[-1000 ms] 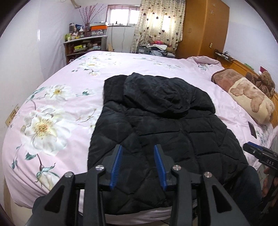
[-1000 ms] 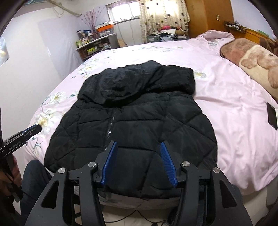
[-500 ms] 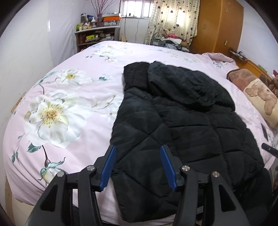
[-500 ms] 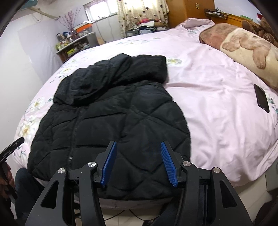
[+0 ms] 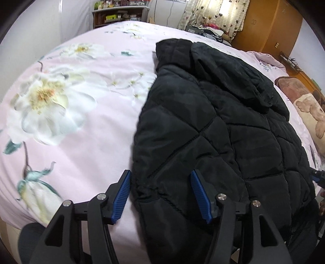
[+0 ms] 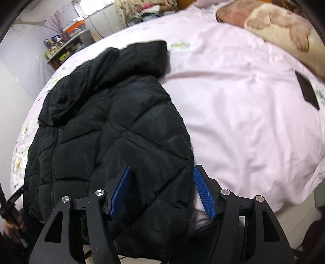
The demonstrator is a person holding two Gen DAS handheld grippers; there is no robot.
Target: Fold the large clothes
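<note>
A black quilted hooded jacket [image 5: 213, 130] lies flat on the pink floral bed [image 5: 81, 126], hood toward the far side, hem hanging over the near edge. My left gripper [image 5: 160, 195] is open, its jaws either side of the jacket's lower left edge. The jacket also shows in the right wrist view [image 6: 113, 132]. My right gripper [image 6: 161, 193] is open, its jaws astride the jacket's lower right edge. Neither holds anything.
A dark phone [image 6: 307, 90] lies on the sheet to the right. A bear-print pillow [image 6: 274, 24] sits at the far right. A shelf [image 5: 119, 16], curtains and a wooden wardrobe [image 5: 270, 26] stand beyond the bed.
Both grippers have moved apart and closer to the bed, the left to the jacket's left edge, the right to its right edge. Both stayed open. The jacket has not moved.
</note>
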